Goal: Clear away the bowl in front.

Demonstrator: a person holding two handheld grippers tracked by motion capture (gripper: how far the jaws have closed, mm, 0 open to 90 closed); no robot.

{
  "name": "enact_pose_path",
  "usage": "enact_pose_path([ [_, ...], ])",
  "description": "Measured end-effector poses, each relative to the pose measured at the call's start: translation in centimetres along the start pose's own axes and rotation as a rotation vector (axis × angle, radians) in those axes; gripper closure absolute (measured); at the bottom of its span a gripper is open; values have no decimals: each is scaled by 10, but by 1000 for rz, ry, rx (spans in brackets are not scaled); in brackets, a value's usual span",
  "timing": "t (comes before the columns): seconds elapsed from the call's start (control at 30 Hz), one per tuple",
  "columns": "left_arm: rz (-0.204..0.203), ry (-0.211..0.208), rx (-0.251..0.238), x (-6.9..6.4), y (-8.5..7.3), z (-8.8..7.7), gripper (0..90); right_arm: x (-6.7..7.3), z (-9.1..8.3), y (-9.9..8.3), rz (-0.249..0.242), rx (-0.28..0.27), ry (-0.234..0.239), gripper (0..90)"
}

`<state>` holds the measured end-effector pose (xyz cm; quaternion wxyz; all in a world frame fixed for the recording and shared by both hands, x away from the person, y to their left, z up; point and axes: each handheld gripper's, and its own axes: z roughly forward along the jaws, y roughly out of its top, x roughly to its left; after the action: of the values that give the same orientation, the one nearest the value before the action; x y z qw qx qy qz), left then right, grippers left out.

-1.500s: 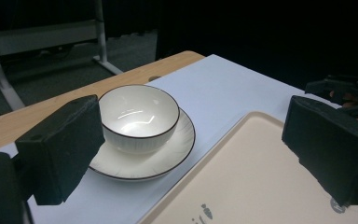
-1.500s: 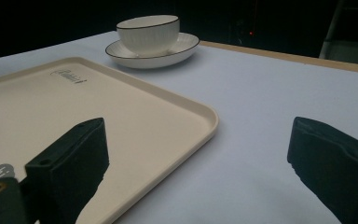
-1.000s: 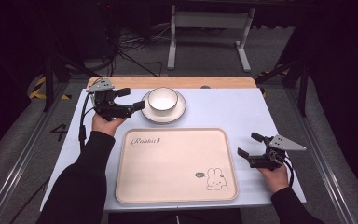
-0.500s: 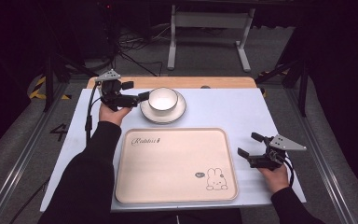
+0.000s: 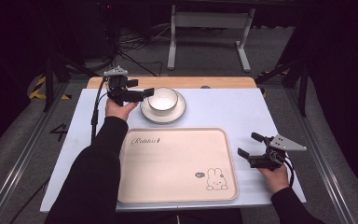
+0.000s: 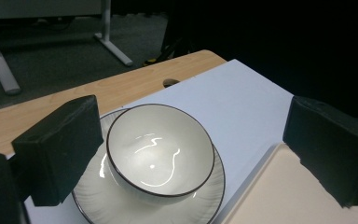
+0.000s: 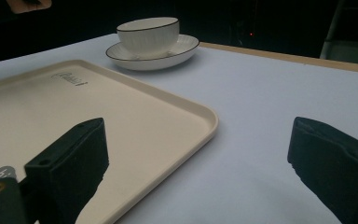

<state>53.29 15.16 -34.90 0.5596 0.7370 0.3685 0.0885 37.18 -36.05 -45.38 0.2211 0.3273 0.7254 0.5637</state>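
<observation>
Pale blue table top [image 5: 223, 112] is carrying a beige tray [image 5: 177, 163]. White bowl [image 5: 163, 99] is sitting in its saucer [image 5: 179, 112] just beyond the tray's far edge. Left gripper [image 5: 145, 93] is hovering beside the bowl's left rim, jaws spread wide, gripping nothing. Right gripper [image 5: 247, 145] is resting right of the tray, jaws also gaping, empty.

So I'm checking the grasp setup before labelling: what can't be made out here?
- Whether the left hand-held gripper touches the bowl: too small in the high view.
- Near rim of the saucer: cut by the left gripper view's bottom edge.
- Script on the tray: too small and blurred in the high view.
</observation>
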Motion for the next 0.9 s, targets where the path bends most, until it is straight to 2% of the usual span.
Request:
enact_pose_path([
  [0.13, -23, 12, 2, 4, -3, 6, 92, 0, 0, 0, -5, 1, -1, 55],
  [0.27, -58, 63, 26, 10, -5, 16, 140, 1, 1, 0, -7, 6, -6, 55],
  [0.43, -63, 98, 64, 14, -8, 27, 145, 1, 1, 0, -7, 6, -9, 55],
  [0.5, -50, 111, 79, 16, -9, 32, 138, 1, 1, 0, -9, 9, -10, 55],
  [0.57, -49, 116, 79, 16, -10, 35, 127, 1, 1, 0, -11, 10, -14, 55],
  [0.67, -85, 98, 88, 20, -13, 42, 112, 1, 1, 0, -10, 12, -16, 55],
  [0.7, -85, 98, 88, 20, -13, 42, 108, 1, 1, 0, -10, 12, -16, 55],
  [0.8, -99, 104, 124, 25, -16, 49, 103, 2, 1, 0, -18, 11, -18, 54],
  [0.9, -108, 114, 133, 27, -17, 52, 102, 2, 1, 0, -19, 12, -22, 54],
])
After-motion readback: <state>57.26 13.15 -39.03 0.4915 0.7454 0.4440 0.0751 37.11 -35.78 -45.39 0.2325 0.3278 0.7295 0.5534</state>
